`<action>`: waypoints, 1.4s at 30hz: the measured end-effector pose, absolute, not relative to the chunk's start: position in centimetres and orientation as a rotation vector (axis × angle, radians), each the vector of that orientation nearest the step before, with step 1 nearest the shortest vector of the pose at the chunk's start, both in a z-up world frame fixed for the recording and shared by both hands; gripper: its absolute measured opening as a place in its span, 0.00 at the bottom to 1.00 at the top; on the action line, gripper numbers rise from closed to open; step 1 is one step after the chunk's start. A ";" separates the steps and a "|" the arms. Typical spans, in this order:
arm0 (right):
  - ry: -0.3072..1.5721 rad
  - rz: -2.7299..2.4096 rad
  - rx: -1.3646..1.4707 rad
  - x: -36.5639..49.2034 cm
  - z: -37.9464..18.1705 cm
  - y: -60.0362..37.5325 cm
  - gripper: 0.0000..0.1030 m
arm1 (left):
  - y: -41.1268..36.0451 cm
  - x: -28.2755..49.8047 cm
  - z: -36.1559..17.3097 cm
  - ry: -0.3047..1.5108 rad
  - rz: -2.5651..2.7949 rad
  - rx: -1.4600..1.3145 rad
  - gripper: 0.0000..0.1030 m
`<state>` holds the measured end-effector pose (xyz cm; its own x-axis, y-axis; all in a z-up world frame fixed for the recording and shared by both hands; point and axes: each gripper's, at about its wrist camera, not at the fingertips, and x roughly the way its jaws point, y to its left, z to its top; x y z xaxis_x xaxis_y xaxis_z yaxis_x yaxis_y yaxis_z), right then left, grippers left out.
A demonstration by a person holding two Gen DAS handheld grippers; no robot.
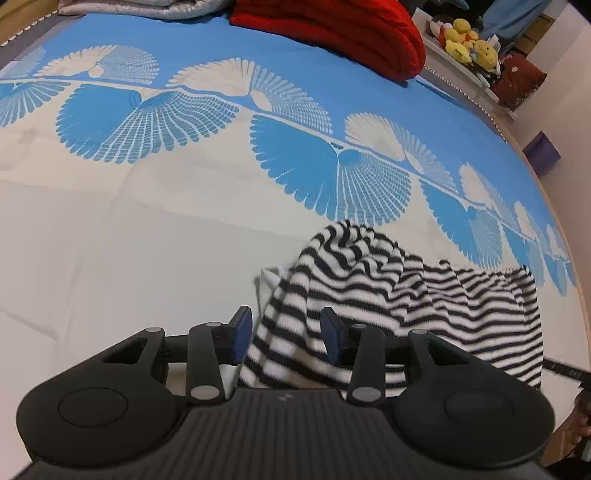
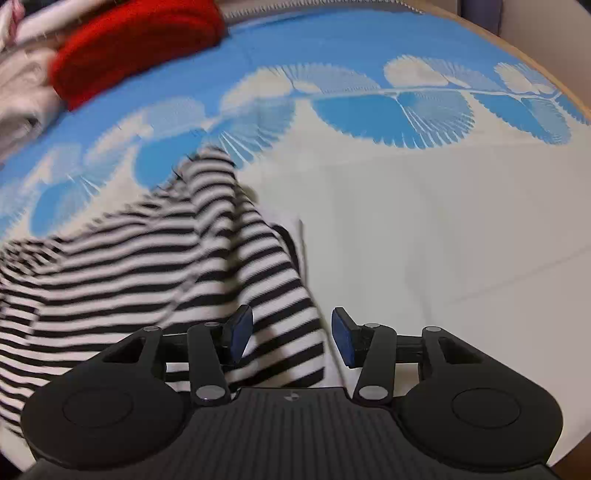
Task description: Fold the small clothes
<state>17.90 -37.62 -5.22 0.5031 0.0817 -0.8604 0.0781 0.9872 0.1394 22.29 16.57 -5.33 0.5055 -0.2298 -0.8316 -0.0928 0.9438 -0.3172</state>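
A small black-and-white striped garment [image 1: 424, 295] lies rumpled on the bed cover [image 1: 110, 240], which is white with blue fan shapes. In the left wrist view its left edge runs up between the blue pads of my left gripper [image 1: 286, 332]. The jaws stand apart and do not press on the cloth. In the right wrist view the same striped garment [image 2: 147, 258] spreads to the left, blurred. One fold of it reaches between the pads of my right gripper [image 2: 291, 334]. Those jaws are open too, with a gap showing at the right pad.
A folded red blanket [image 1: 332, 33] lies at the far side of the bed, with a grey quilt [image 1: 147, 7] beside it. Yellow plush toys [image 1: 469, 40] sit on a shelf past the bed's right edge, and a purple box [image 1: 543, 153] stands on the floor. Pale cloth [image 2: 18, 92] is heaped at far left.
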 end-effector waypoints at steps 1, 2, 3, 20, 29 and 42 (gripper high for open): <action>1.066 -0.006 0.152 18.2 -5.7 -37.4 0.48 | 16.5 22.6 -5.5 1.042 -0.090 -0.346 0.44; 1.082 -0.005 0.143 18.5 -6.1 -37.2 0.47 | 16.3 23.0 -5.5 1.040 -0.096 -0.342 0.44; 1.092 0.001 0.136 18.7 -6.3 -37.1 0.45 | 16.1 23.5 -5.7 1.037 -0.103 -0.332 0.44; 0.981 -0.168 0.223 19.9 -4.3 -38.3 0.08 | 17.2 26.8 -6.5 1.031 -0.019 -0.325 0.17; 0.824 -0.034 0.300 22.4 -2.4 -35.8 0.52 | 13.9 28.1 -6.4 0.999 -0.119 -0.241 0.66; 0.789 -0.061 0.179 28.4 -4.4 -32.1 0.01 | 13.0 30.2 -7.7 0.891 -0.039 -0.121 0.04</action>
<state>28.43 -32.06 -4.37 0.7037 0.0124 -0.7103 0.1209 0.9832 0.1370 30.18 12.96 -7.72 0.6282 -0.0841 -0.7735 -0.0165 0.9925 -0.1212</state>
